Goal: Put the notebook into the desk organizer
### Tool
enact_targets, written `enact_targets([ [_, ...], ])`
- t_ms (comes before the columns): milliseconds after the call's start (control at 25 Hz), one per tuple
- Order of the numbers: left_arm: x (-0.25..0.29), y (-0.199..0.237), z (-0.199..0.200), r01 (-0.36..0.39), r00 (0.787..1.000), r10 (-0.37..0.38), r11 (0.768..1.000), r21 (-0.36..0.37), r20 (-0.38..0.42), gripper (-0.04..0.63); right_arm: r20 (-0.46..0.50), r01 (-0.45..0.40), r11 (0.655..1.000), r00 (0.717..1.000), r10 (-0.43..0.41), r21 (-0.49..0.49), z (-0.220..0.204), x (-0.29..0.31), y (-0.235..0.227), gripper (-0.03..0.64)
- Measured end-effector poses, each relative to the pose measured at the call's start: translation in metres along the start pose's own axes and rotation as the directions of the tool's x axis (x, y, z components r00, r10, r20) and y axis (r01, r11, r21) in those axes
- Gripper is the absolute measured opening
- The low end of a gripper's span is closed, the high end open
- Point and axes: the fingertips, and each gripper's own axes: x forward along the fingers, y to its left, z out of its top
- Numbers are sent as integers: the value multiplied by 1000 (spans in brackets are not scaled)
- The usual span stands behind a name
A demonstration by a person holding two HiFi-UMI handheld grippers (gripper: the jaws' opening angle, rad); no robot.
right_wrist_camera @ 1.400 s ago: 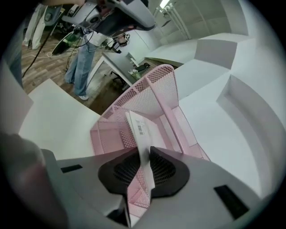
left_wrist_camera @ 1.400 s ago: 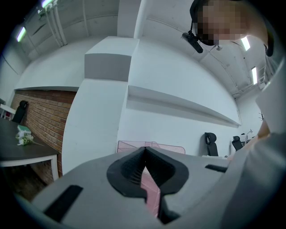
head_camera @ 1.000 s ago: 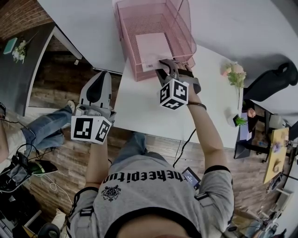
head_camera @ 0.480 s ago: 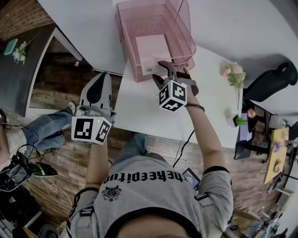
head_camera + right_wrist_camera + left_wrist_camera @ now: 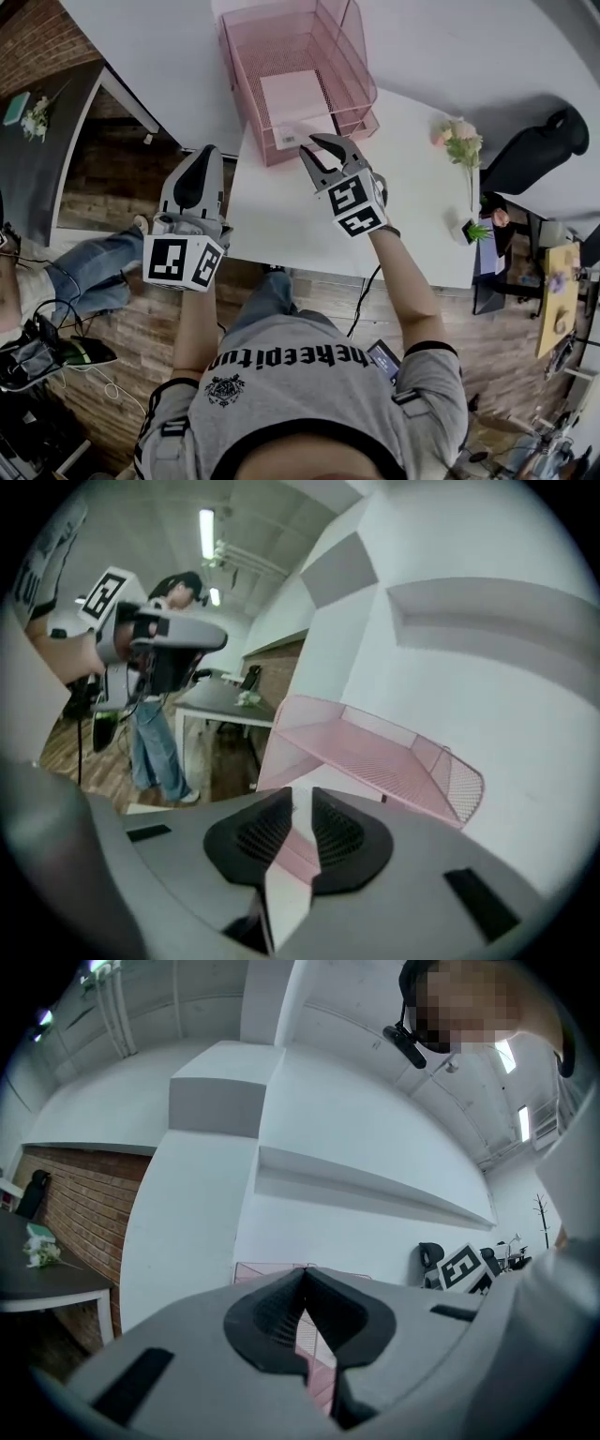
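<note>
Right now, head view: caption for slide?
Notebook lies in pink desk organizer; right gripper before it, empty jaws just closing.

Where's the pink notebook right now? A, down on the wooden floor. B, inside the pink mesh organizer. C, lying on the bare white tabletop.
B: the notebook lies flat inside the pink mesh organizer, with its white label toward the front edge.

The desk organizer (image 5: 236, 89) is pink mesh, the notebook (image 5: 292, 99) paler pink, the table (image 5: 281, 217) white
</note>
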Motion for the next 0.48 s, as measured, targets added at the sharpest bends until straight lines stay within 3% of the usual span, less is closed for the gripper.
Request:
enact_targets([
  [80,-1,-6,3,12,1000,-12,1000,3,5,5,46,39,995,998,-43,87,8,-12,-8,5],
  [480,-6,-34,19,70,997,-71,997,16,33,5,122,83,969,986,-114,234,24,-53,-11,2],
])
